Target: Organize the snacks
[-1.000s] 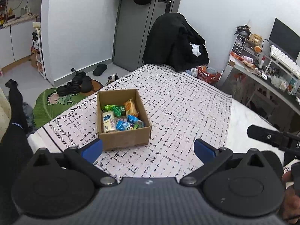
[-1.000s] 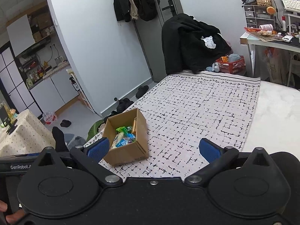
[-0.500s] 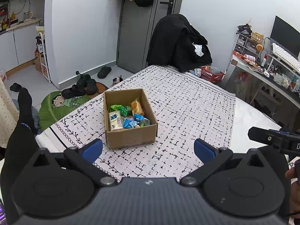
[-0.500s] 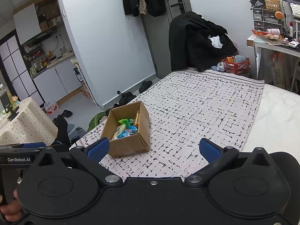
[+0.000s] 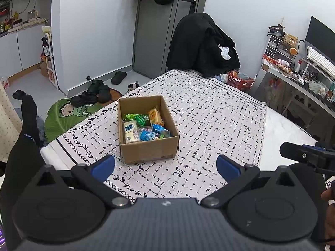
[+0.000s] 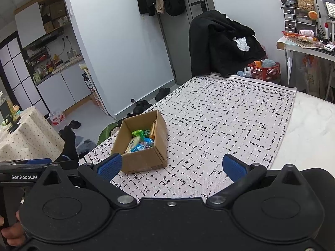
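An open cardboard box (image 5: 150, 150) stands on the patterned cloth (image 5: 209, 125) near its left front corner. It holds several snack packets: green (image 5: 135, 117), orange (image 5: 155, 116), cream (image 5: 130, 131) and blue (image 5: 149, 135). The box also shows in the right wrist view (image 6: 144, 159). My left gripper (image 5: 165, 166) is open and empty, held back from the box's near side. My right gripper (image 6: 170, 166) is open and empty, to the right of the box and behind it.
A chair draped in black clothes (image 5: 201, 46) stands at the cloth's far end. A red basket (image 5: 238, 80) and a cluttered desk (image 5: 297, 77) are at the right. Shoes (image 5: 92, 95) and a green mat (image 5: 69, 117) lie on the floor at the left. My right gripper's finger shows in the left wrist view (image 5: 303, 155).
Both grippers have drawn back and risen a little, so the box sits nearer the middle of each view. Both stay open and empty.
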The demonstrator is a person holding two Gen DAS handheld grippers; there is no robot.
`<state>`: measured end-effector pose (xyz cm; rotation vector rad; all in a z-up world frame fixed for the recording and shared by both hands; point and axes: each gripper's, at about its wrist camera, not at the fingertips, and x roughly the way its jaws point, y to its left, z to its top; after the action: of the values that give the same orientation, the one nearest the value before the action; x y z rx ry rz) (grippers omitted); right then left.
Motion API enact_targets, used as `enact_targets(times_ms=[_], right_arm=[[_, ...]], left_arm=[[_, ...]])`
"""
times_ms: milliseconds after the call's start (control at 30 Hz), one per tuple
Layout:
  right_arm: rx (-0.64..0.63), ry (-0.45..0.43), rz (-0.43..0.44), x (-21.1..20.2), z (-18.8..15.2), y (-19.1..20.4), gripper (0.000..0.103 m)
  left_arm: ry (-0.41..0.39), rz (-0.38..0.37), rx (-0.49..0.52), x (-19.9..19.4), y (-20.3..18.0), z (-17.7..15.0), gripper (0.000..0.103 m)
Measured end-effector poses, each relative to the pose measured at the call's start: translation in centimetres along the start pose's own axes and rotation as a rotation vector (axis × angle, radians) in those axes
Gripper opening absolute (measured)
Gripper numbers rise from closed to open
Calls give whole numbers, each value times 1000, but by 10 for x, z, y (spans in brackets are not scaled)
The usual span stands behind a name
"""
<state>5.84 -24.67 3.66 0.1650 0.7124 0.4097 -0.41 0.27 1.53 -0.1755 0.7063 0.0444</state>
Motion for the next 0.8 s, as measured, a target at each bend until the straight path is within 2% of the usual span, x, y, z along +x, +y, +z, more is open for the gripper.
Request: enact_targets(times_ms=[800], right_arm=[[-15, -2, -2, -2, 1, 3, 103]], left_arm=[[-8, 9, 0, -4, 1, 1, 103]])
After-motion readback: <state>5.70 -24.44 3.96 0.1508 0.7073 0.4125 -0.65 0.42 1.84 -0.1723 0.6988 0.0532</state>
